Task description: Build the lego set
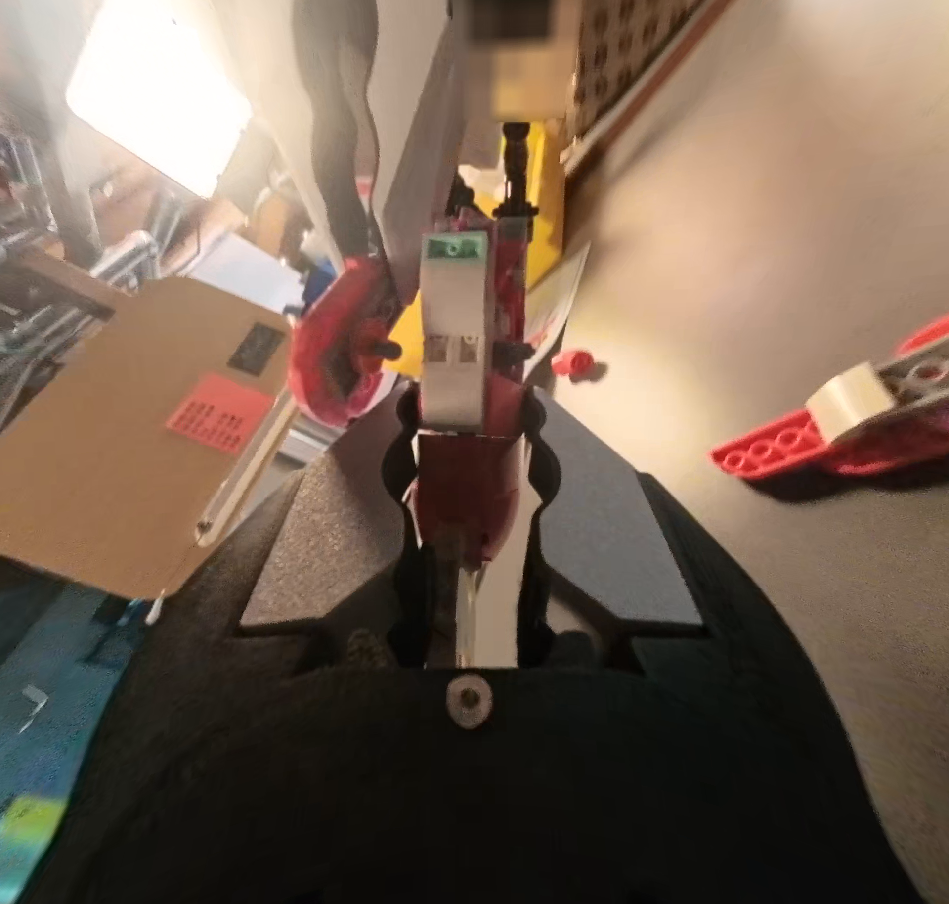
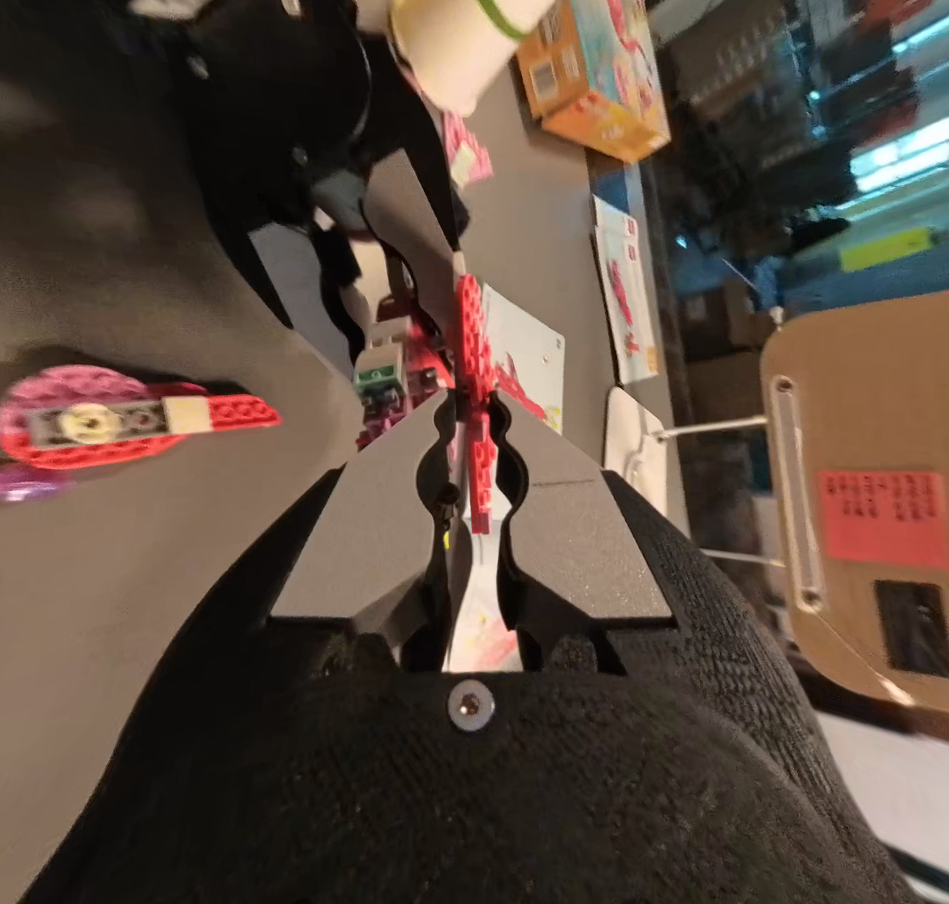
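A: What is in the middle of both views?

B: A small brick model (image 1: pixel 462 345), dark red with a white block and a green piece at its far end. The left hand-held gripper (image 1: pixel 464 417) is closed on its dark red part, one finger pressing on each side. The model is held up above the grey tabletop (image 1: pixel 744 263).

A: And the right hand-held gripper (image 2: pixel 472 406)?

B: It is closed on a thin red studded plate (image 2: pixel 475 365), which stands on its edge between the fingertips. The plate is just beside the brick model; I cannot tell if the two touch. In the left wrist view this plate shows as a red rounded piece at the left of the model.

A: What lies around them?

B: On the tabletop lies another brick assembly (image 2: pixel 118 422), pink and red with a grey strip and a white block, well apart from both grippers. A small red piece (image 1: pixel 575 363) lies near the model. Under the model there is a printed booklet (image 2: pixel 529 365), and farther away a yellow toy box (image 2: pixel 595 72) and a white cup (image 2: pixel 462 21). A wooden chair (image 2: pixel 862 494) stands beside the tabletop.
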A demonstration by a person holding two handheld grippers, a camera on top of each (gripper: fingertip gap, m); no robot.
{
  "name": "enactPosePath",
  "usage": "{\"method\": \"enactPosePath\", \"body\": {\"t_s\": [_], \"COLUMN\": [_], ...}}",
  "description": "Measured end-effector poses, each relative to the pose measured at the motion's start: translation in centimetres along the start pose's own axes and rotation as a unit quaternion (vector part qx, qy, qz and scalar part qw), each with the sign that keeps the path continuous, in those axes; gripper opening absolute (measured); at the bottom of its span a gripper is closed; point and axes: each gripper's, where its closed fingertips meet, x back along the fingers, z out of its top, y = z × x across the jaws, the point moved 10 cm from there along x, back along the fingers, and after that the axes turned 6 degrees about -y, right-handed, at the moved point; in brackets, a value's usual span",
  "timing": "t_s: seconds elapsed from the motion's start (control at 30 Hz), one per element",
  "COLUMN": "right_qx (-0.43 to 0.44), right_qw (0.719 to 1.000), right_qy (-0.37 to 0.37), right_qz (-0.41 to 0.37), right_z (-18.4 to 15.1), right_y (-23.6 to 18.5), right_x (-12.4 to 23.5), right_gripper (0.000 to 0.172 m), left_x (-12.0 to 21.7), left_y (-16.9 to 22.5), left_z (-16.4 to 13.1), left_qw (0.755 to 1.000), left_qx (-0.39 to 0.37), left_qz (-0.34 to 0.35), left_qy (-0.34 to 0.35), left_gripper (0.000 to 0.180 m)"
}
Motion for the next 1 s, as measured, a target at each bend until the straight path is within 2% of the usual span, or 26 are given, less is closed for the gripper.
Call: {"method": "enactPosePath", "body": {"t_s": [0.07, 0.13, 0.2, 0.3, 0.37, 0.43, 0.57, 0.67, 0.77, 0.83, 0.9, 1.0], "right_qx": [-0.019, -0.040, -0.056, -0.081, -0.090, -0.056, -0.011, 0.002, -0.038, -0.090, -0.144, -0.116], "right_qw": [0.999, 0.999, 0.993, 0.967, 0.943, 0.921, 0.912, 0.896, 0.890, 0.907, 0.910, 0.902], "right_qy": [0.025, 0.015, -0.027, -0.137, -0.192, -0.220, -0.245, -0.271, -0.304, -0.319, -0.335, -0.359], "right_qz": [0.009, -0.029, -0.096, -0.199, -0.258, -0.317, -0.330, -0.352, -0.337, -0.259, -0.196, -0.209], "right_z": [0.8, 1.7, 2.9, 5.5, 7.2, 8.5, 9.4, 8.3, 5.3, 1.5, -2.6, -6.5], "right_y": [1.0, 2.5, 4.2, 6.2, 6.5, 6.4, 5.7, 6.0, 4.9, 1.8, -2.4, -7.4], "right_x": [1.8, 3.8, 5.6, 7.6, 8.0, 7.7, 6.1, 6.5, 7.3, 6.0, 3.6, 1.3], "right_gripper": [0.009, 0.010, 0.010, 0.010, 0.010, 0.010, 0.009, 0.010, 0.010, 0.010, 0.010, 0.010], "left_x": [0.6, 1.0, 1.2, 0.6, 0.0, -0.4, -0.7, -0.8, -1.0, -1.3, -1.3, -1.4], "left_y": [-1.1, -2.9, -4.8, -7.8, -9.5, -10.7, -11.0, -10.7, -10.8, -10.8, -10.8, -10.8], "left_z": [0.9, 1.7, 2.8, 4.7, 5.7, 6.9, 8.0, 6.9, 4.3, 2.3, 0.9, 0.0], "left_qw": [1.000, 0.999, 0.993, 0.972, 0.953, 0.938, 0.931, 0.926, 0.916, 0.911, 0.910, 0.915], "left_qx": [0.003, -0.014, -0.028, -0.081, -0.106, -0.136, -0.179, -0.204, -0.212, -0.214, -0.209, -0.189], "left_qz": [0.007, 0.049, 0.090, 0.157, 0.188, 0.212, 0.227, 0.213, 0.201, 0.182, 0.167, 0.154], "left_qy": [0.024, -0.015, -0.067, -0.157, -0.214, -0.238, -0.225, -0.237, -0.274, -0.303, -0.317, -0.321], "left_gripper": [0.039, 0.039, 0.039, 0.040, 0.040, 0.039, 0.039, 0.039, 0.040, 0.040, 0.040, 0.040]}}
